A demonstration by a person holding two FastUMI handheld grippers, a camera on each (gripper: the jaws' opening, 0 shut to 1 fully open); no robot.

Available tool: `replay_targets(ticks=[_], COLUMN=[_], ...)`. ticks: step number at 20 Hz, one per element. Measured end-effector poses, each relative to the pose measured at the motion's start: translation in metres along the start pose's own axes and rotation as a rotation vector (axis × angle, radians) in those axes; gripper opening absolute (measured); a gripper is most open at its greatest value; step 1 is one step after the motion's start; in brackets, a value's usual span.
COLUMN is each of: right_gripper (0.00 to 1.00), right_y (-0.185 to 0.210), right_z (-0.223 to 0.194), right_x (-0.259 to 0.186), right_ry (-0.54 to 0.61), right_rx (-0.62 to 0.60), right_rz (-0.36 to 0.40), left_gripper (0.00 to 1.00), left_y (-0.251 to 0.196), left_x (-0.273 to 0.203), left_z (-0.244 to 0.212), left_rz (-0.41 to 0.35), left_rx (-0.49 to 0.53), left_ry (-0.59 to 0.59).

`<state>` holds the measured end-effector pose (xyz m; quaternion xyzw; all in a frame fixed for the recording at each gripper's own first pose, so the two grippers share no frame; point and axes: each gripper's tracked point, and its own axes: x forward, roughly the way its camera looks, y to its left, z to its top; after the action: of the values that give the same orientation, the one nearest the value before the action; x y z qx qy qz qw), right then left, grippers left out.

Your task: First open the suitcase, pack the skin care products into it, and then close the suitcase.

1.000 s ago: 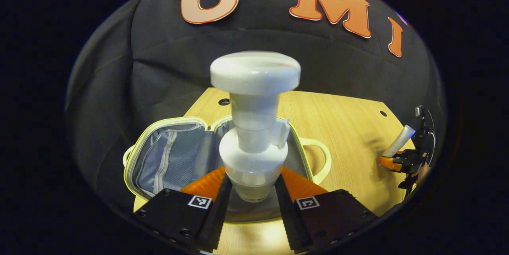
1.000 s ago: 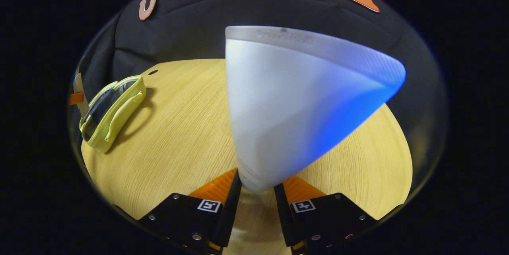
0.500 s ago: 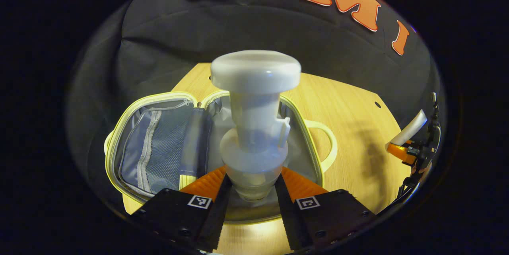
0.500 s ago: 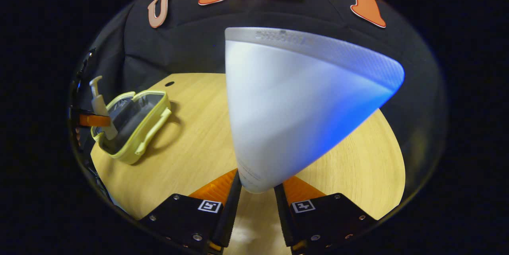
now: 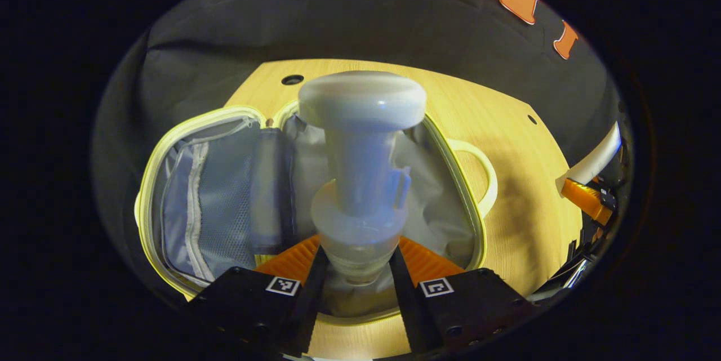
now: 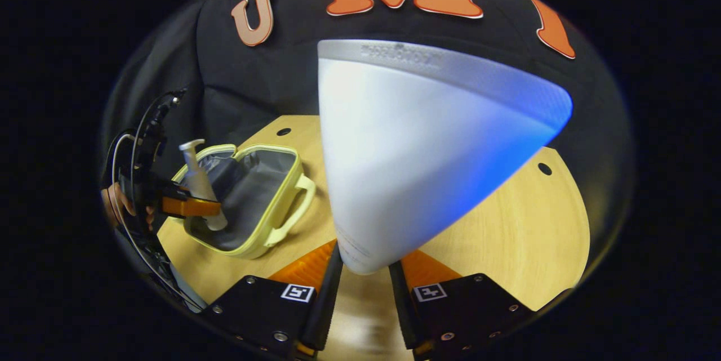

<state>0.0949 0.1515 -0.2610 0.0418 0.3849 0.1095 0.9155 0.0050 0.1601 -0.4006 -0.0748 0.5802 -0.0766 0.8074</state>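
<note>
Both claws loaded: left claw (image 5: pixel 355 271) grips pump bottle (image 5: pixel 360 181) over open suitcase (image 5: pixel 169 192).

Left tool (image 5: pixel 355 271) clamped, held low; right tool (image 6: pixel 363 288) clamped, raised.

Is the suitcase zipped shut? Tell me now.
No, the suitcase lies open on the table, its grey lining showing under the pump bottle.

pump bottle (image 5: pixel 360 181) base hidden btwn fingers, tube (image 6: pixel 417 152) cap hidden
</note>
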Motion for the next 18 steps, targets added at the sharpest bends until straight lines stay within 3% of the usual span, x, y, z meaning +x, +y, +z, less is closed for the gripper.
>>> replay_targets(ticks=[5,8,18], right_gripper=[0.5,0.5,0.5], right_y=[0.035,0.054,0.101], right_z=[0.005,0.006,0.012], right_x=[0.006,0.009,0.018], right_ry=[0.02,0.035,0.087], right_rx=[0.014,0.052,0.058], right_rz=[0.035,0.058,0.112], left_gripper=[0.63,0.61,0.63], left_y=[0.002,0.019,0.014], left_x=[0.017,0.022,0.048], left_z=[-0.005,0.0,0.003], left_rz=[-0.02,0.042,0.021], left_rx=[-0.011,0.041,-0.016], left_ry=[0.084,0.141,0.127])
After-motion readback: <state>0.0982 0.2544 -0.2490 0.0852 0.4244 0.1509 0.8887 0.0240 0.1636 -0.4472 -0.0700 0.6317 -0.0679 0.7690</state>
